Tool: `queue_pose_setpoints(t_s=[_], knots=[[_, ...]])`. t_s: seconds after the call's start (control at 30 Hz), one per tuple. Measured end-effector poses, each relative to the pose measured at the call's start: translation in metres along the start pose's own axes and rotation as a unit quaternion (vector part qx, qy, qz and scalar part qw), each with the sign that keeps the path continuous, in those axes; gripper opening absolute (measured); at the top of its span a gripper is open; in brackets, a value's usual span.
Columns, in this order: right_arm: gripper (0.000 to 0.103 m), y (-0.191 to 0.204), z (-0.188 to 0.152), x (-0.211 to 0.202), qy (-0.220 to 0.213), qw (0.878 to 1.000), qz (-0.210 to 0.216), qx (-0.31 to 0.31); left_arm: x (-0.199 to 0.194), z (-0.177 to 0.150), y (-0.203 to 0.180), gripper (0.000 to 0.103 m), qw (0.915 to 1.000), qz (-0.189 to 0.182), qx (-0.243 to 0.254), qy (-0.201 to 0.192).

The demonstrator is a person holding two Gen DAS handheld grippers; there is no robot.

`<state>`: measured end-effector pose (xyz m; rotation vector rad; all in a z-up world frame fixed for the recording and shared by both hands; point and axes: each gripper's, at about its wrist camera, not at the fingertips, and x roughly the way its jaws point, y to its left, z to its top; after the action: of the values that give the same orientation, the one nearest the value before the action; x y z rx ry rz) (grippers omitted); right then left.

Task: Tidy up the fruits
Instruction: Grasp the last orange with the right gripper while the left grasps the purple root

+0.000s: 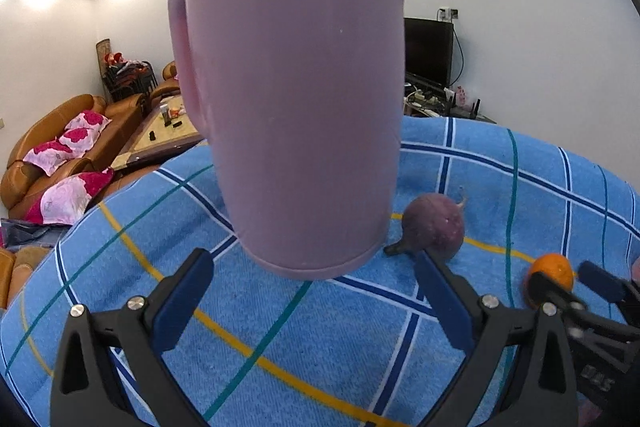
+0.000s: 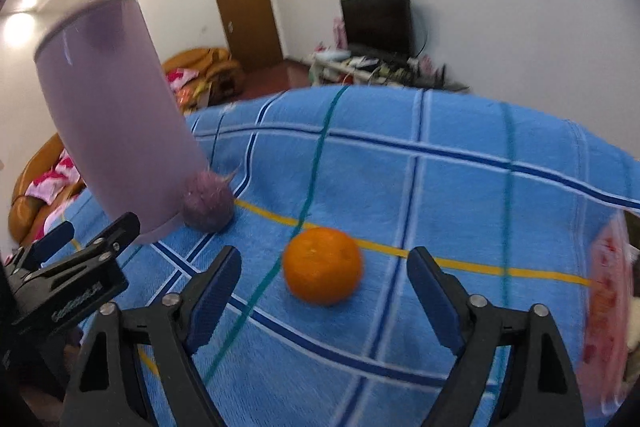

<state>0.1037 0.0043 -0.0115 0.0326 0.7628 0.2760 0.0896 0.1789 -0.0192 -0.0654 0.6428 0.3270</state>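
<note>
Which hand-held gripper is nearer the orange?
Right. The right hand-held gripper is open just short of the orange; the left hand-held gripper faces the purple pitcher.

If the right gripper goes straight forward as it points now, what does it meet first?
Most likely the orange: it lies on the blue cloth just ahead of the open right gripper, roughly between its fingers.
</note>
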Motion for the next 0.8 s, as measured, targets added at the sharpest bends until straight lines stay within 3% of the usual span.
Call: queue_pose_setpoints(t_s=[0.07, 0.23, 0.37, 0.53, 0.67, 0.8], knots=[[0.066, 0.005, 0.002, 0.011, 0.021, 1.0, -0.002, -0.008, 0.0, 0.001, -0.001, 0.102, 1.0, 0.002, 0.001, 0.001], [0.051, 0.003, 0.002, 0.025, 0.05, 0.999, 0.003, -0.001, -0.002, 0.003, 0.002, 0.102, 0.9999, -0.009, -0.004, -0.002], [0.05, -0.004, -0.002, 0.02, 0.045, 0.999, 0.01, 0.016, -0.005, 0.002, 0.0, 0.101, 0.9996, -0.026, -0.002, -0.006], [0.05, -0.011, -0.017, -0.03, -0.043, 0.999, -0.004, 0.013, -0.008, -0.001, -0.008, 0.099, 0.9973, -0.072, -0.012, -0.003], [0.05, -0.02, -0.031, -0.067, -0.1, 0.995, -0.029, 0.008, -0.007, -0.001, -0.019, 0.099, 0.9936, -0.104, -0.036, 0.029], [0.05, -0.032, -0.038, -0.087, -0.131, 0.99, -0.042, 0.02, -0.001, 0.008, -0.041, 0.098, 0.9924, -0.098, -0.044, 0.06]])
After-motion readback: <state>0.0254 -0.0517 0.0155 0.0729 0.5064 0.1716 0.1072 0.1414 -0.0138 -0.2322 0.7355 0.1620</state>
